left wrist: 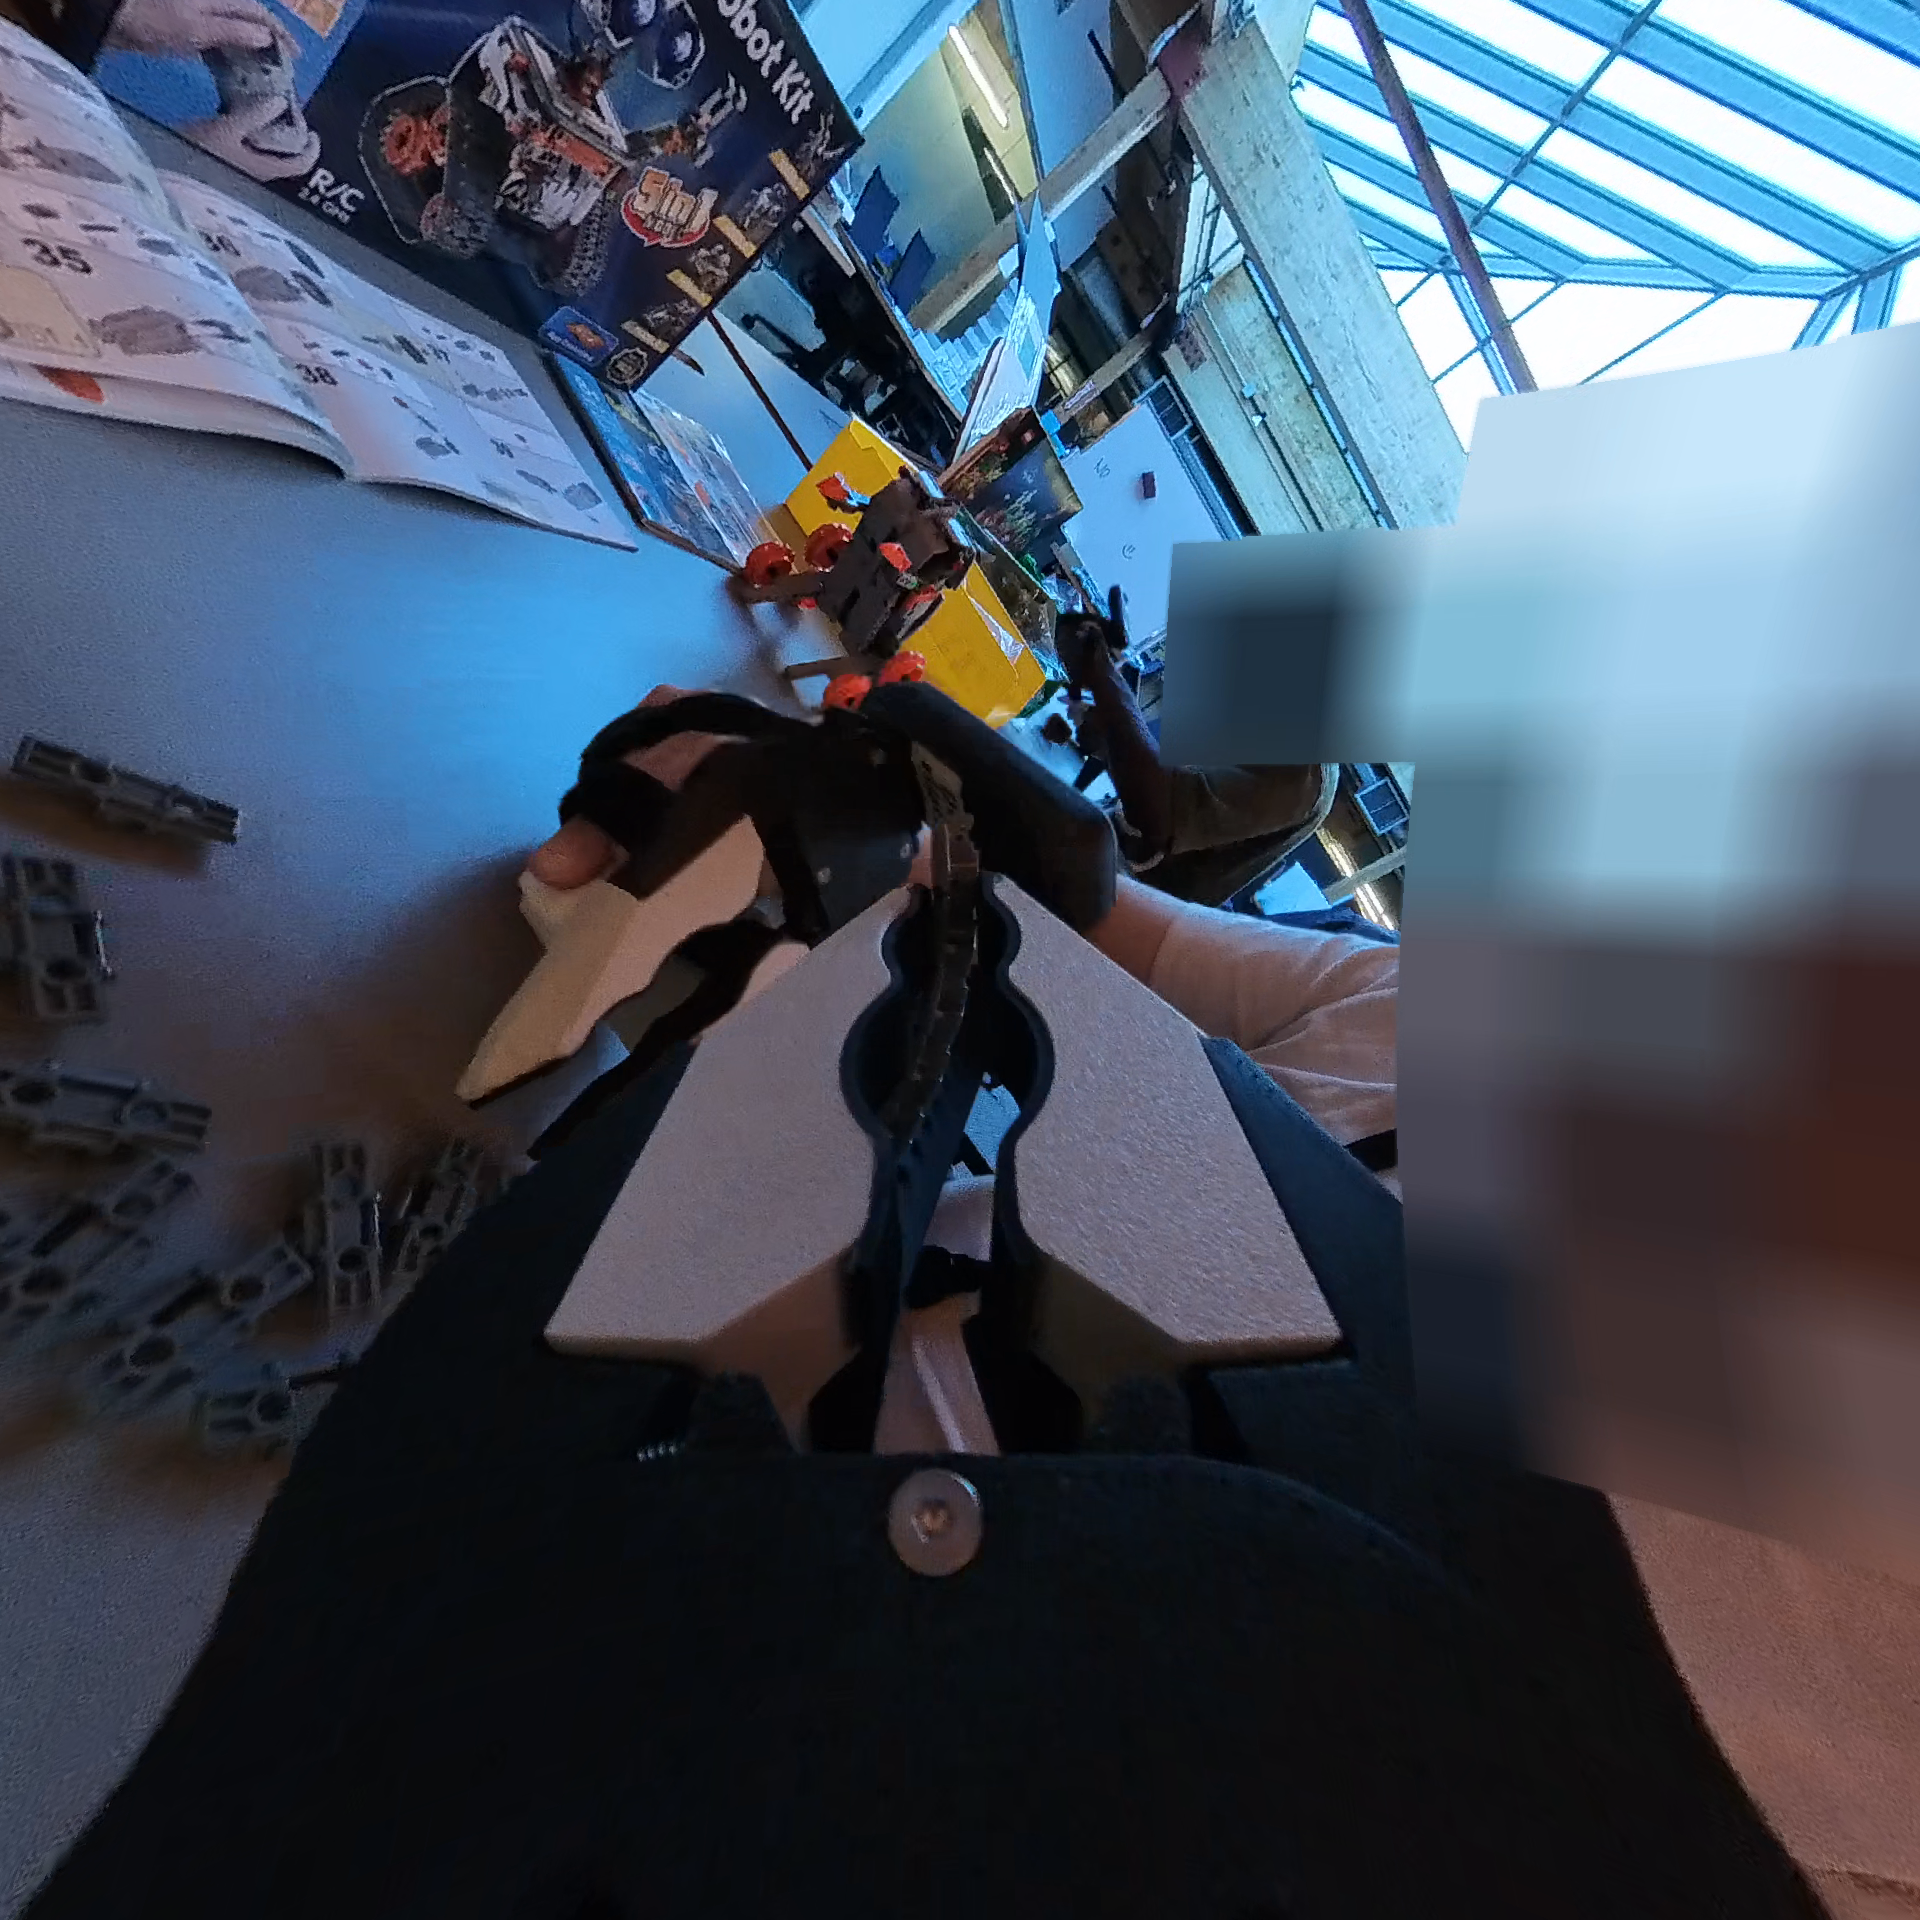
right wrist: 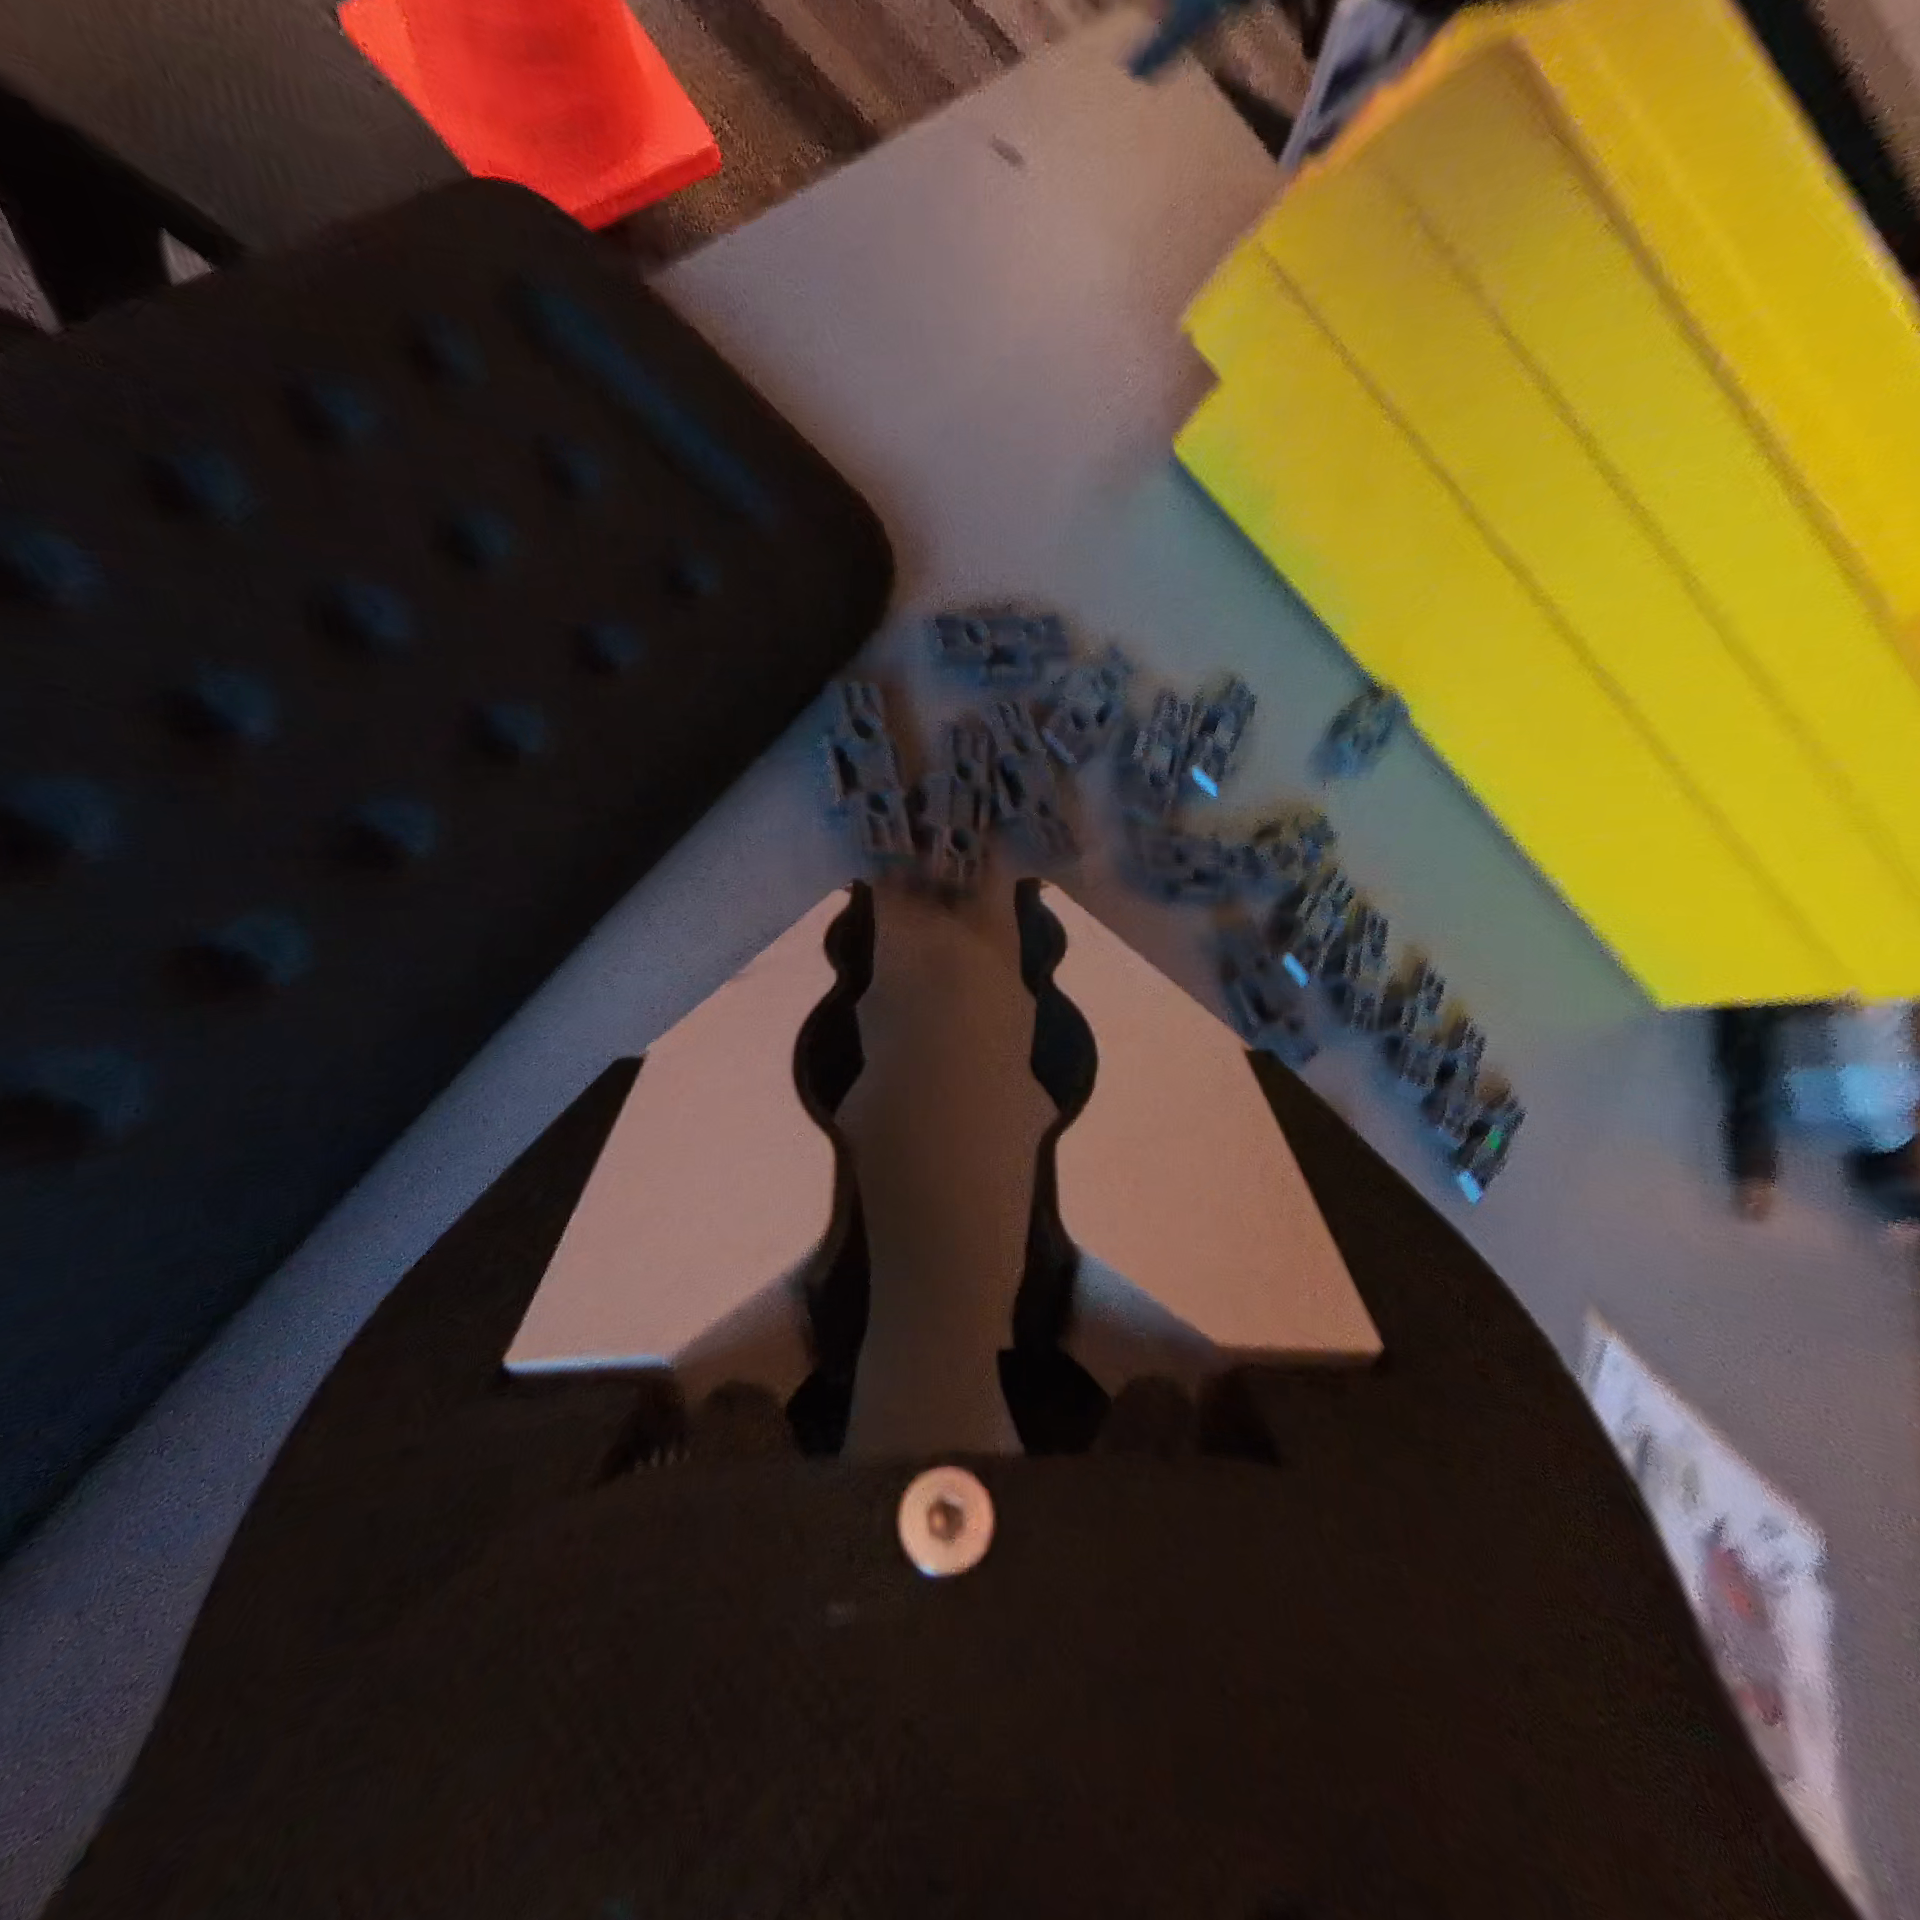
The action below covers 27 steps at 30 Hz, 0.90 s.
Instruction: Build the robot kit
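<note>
Left hand-held gripper (left wrist: 940, 914): clenched on a black linked track chain (left wrist: 940, 997), the strip running up between the scalloped jaws and out past their tips, held aloft above the table (left wrist: 364, 665). Right hand-held gripper (right wrist: 940, 894): released, jaws parted with bare table showing between them, tips poised just short of a scatter of small grey connector pieces (right wrist: 1049, 748) lying on the table. In the left wrist view, the same right hand-held gripper farther off, one pale finger (left wrist: 551, 977) pointing down toward the table, strapped to a person's hand (left wrist: 665, 821). Grey connector pieces (left wrist: 156, 1247) also strewn at that view's left edge. Beyond — an open instruction booklet (left wrist: 312, 353) flat on the table, a dark printed kit box (left wrist: 582, 177) standing behind it, a partly built dark model with orange wheels (left wrist: 873, 571) near a yellow box (left wrist: 966, 623). In the right wrist view, a black perforated panel (right wrist: 364, 623) at left, the yellow box (right wrist: 1610, 571) at right just beside the pieces, a red-orange block (right wrist: 540, 94) at top — blurred, kind unclear.
</note>
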Available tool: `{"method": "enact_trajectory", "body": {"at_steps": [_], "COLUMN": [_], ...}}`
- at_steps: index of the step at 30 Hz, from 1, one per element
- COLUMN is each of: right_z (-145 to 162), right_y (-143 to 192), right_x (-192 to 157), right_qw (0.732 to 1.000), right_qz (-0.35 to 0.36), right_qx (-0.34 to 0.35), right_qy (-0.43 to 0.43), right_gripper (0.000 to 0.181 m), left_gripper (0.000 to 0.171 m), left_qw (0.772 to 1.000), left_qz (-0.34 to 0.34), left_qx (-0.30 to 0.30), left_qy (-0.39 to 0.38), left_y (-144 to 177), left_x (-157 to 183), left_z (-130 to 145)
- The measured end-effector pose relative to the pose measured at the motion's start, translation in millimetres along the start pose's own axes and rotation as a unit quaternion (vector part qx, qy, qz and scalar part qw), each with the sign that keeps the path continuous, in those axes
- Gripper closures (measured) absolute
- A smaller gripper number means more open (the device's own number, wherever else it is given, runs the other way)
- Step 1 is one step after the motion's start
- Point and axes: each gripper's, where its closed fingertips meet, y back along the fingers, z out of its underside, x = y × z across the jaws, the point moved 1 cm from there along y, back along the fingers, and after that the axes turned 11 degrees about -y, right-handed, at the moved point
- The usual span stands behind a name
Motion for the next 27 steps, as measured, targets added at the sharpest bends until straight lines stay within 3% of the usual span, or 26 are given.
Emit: {"method": "enact_trajectory", "body": {"at_steps": [5,9,15,27], "right_z": [-5.8,-4.7,-4.4,-11.0], "right_y": [-10.2,-19.6,-16.4,-24.8], "right_x": [2.8,4.3,14.9,13.2], "right_qw": [0.996,0.995,0.993,0.996], "right_qz": [0.046,0.044,0.067,0.07], "right_qx": [-0.018,-0.036,-0.053,-0.028], "right_qy": [0.08,0.077,0.079,0.057], "right_gripper": [0.157,0.176,0.165,0.166], "left_gripper": [0.165,0.165,0.165,0.165], "left_qw": [1.0,1.0,1.0,1.0], "left_qz": [-0.002,0.004,0.004,0.003], "left_qx": [-0.004,-0.006,-0.005,-0.009], "left_qy": [0.0,0.003,0.0,0.004], "left_y": [6.6,3.4,0.9,1.2], "left_x": [4.3,7.4,14.2,16.5], "left_z": [4.8,6.4,5.6,9.7]}}
